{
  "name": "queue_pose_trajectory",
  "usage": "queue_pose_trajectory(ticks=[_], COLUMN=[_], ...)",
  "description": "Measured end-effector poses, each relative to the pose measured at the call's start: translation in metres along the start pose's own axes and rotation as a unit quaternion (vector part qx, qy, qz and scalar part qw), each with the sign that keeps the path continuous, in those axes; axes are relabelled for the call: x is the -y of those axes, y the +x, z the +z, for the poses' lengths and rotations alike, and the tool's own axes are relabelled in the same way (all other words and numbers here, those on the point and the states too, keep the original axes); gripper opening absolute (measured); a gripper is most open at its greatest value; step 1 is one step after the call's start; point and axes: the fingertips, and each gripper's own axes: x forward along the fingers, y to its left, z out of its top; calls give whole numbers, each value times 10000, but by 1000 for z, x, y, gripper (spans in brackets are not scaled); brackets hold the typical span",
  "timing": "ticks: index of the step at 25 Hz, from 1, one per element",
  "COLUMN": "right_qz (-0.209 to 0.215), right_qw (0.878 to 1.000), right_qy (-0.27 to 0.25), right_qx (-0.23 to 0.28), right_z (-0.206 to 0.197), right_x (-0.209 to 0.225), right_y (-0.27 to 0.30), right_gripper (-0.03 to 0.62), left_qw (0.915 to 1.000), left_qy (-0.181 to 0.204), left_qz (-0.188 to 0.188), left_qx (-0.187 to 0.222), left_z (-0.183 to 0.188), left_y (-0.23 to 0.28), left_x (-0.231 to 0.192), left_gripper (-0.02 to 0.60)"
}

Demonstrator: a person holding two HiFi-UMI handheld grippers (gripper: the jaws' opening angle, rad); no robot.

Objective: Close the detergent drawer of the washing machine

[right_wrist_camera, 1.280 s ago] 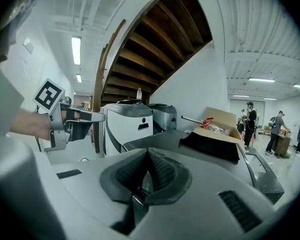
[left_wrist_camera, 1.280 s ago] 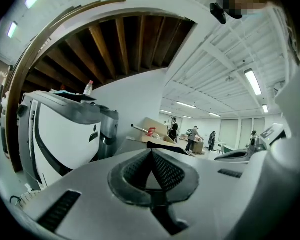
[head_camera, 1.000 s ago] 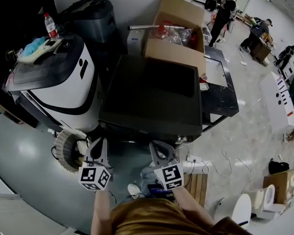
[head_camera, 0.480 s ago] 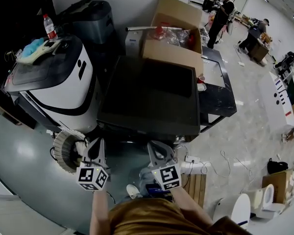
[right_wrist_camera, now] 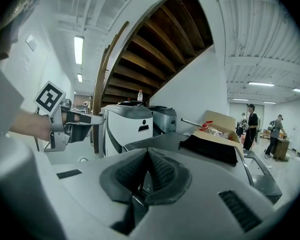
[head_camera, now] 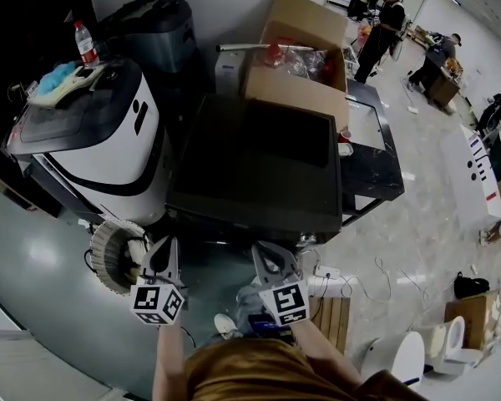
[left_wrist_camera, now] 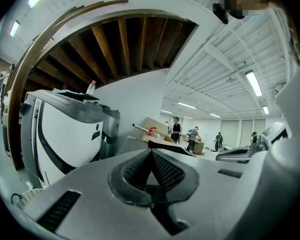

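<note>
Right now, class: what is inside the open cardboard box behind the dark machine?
The cardboard box holds crumpled clear plastic and something red. Whatever lies lower down is covered by the plastic and the box's walls.

Head view: evenly lit from overhead, soft glare seen on floor [head_camera: 42, 253]. Dark machine top [head_camera: 259, 161] underexposed, detail lost. Edges strongly bent by fisheye, corners blacked out.
Gripper views: ceiling tubes [left_wrist_camera: 253, 83] blown out, stair underside [left_wrist_camera: 125, 44] shadowed. Left gripper [left_wrist_camera: 151, 153] and right gripper [right_wrist_camera: 147, 151] rendered close, possibly slightly soft.
</note>
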Motion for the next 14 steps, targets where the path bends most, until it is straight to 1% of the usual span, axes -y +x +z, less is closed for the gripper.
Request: queue_pose_trajectory(ticks=[14], right_qz=[-108], right_qw=[9999], right_qy=[22], right_qx=[13], right_z=[-5], right_x=[11], right_y=[-2], right_gripper=[12], left_qw=[9999], left_qy=[-79], left_qz=[111], left_qx=[-15], left_z=[-5], left_y=[7], left_x=[-3], left_gripper=[25])
